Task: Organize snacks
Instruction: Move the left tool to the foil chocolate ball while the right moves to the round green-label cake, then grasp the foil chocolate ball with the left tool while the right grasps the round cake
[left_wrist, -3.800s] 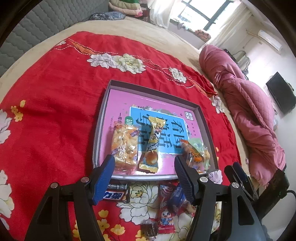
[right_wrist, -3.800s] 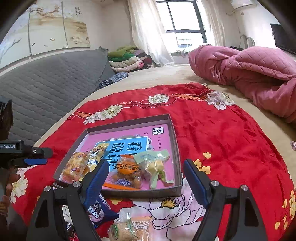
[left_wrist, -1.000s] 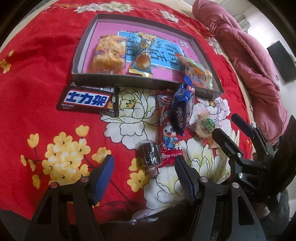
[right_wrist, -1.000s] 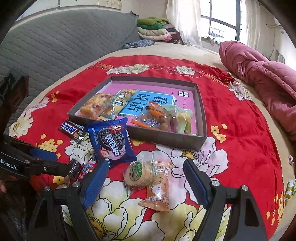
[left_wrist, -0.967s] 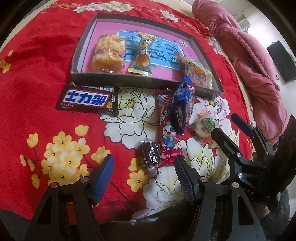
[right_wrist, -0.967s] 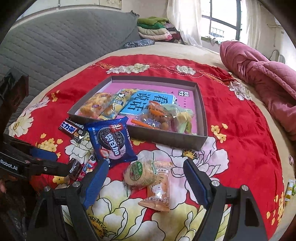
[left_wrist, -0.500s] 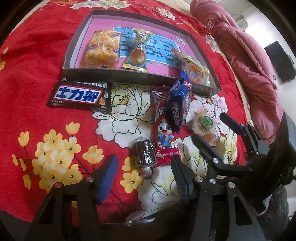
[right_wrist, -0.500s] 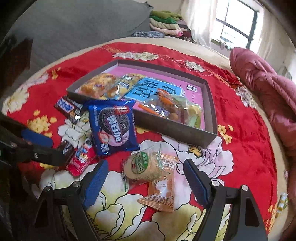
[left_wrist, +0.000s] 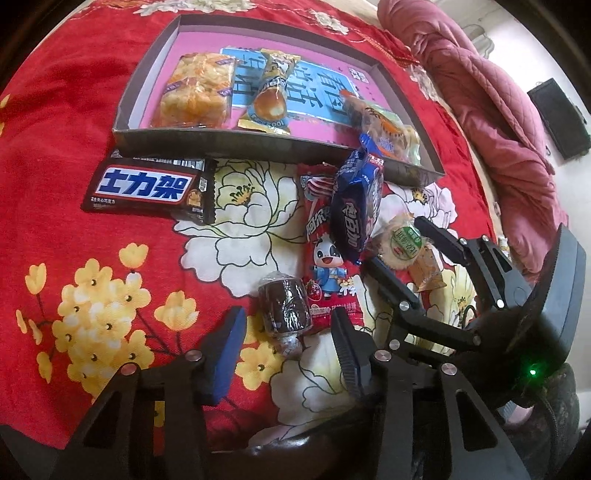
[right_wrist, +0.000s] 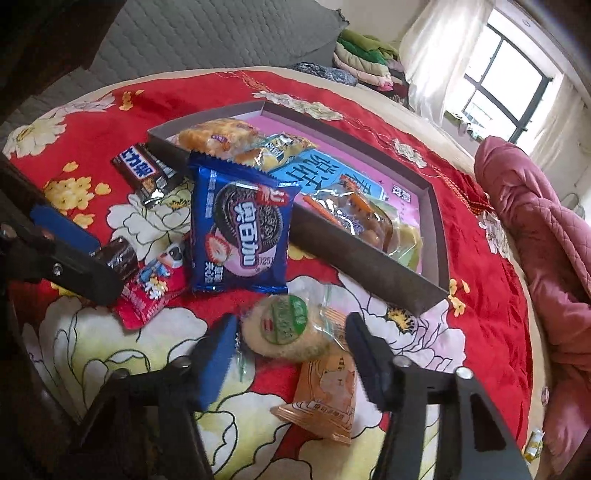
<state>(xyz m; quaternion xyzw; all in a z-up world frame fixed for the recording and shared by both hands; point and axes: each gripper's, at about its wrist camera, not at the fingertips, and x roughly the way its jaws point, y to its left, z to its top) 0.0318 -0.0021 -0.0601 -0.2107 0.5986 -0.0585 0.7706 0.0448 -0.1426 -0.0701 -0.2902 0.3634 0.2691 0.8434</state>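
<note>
Between left claw (left_wrist: 286, 345) fingers: chocolate cake (left_wrist: 283, 309).

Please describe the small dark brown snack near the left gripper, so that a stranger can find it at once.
On the red floral blanket, in front of the grey tray, several packets lie loose. The brown cake lies between the left gripper fingers, beside the red cartoon packet; only it has clear wrapping.

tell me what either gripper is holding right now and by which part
Nothing is held yet. The left gripper straddles the brown wrapped cake, the right gripper the round green-label biscuit; both have just been closing.
</note>
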